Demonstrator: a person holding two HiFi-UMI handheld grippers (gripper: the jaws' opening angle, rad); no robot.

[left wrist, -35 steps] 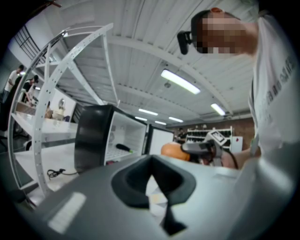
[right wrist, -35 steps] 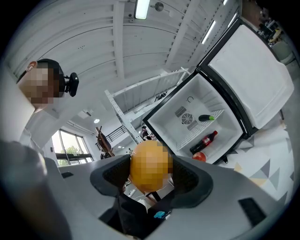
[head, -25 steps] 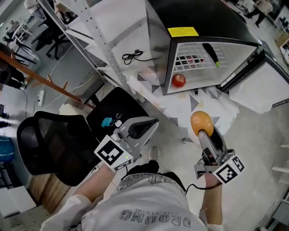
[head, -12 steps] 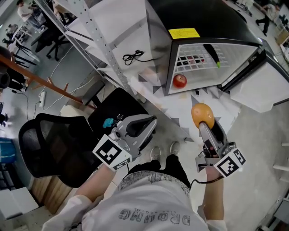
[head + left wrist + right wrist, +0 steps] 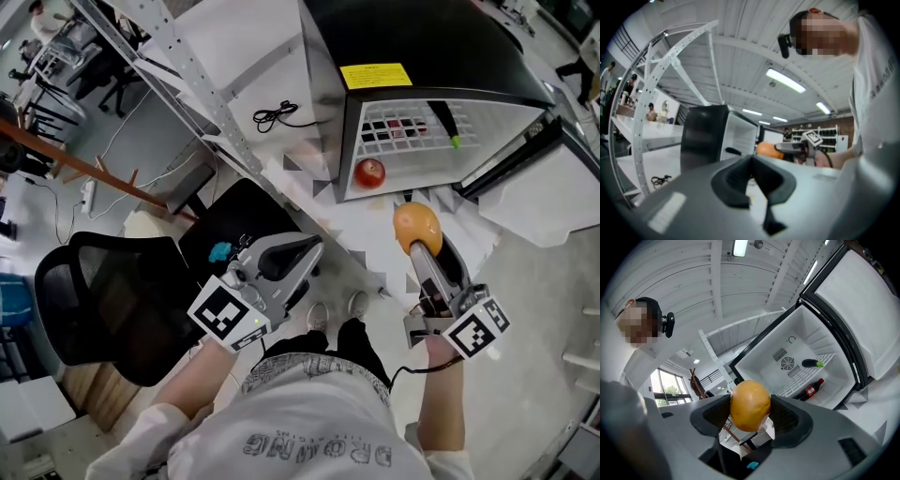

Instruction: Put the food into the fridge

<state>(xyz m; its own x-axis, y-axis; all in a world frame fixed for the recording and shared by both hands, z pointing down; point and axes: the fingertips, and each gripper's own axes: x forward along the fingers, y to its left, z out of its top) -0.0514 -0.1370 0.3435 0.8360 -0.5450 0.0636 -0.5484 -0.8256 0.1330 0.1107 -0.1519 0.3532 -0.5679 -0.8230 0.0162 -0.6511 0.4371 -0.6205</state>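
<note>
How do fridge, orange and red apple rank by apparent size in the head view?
1. fridge, by far.
2. orange, but it sits nearer the camera.
3. red apple, slightly smaller-looking; real order of those two unsure.

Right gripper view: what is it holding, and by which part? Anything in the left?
The right gripper holds the orange fruit across its middle, one jaw on each side. The left gripper holds nothing; its jaws are together.

The right hand-held gripper (image 5: 750, 414) clamps an orange (image 5: 750, 405) before the open fridge (image 5: 797, 352).
</note>
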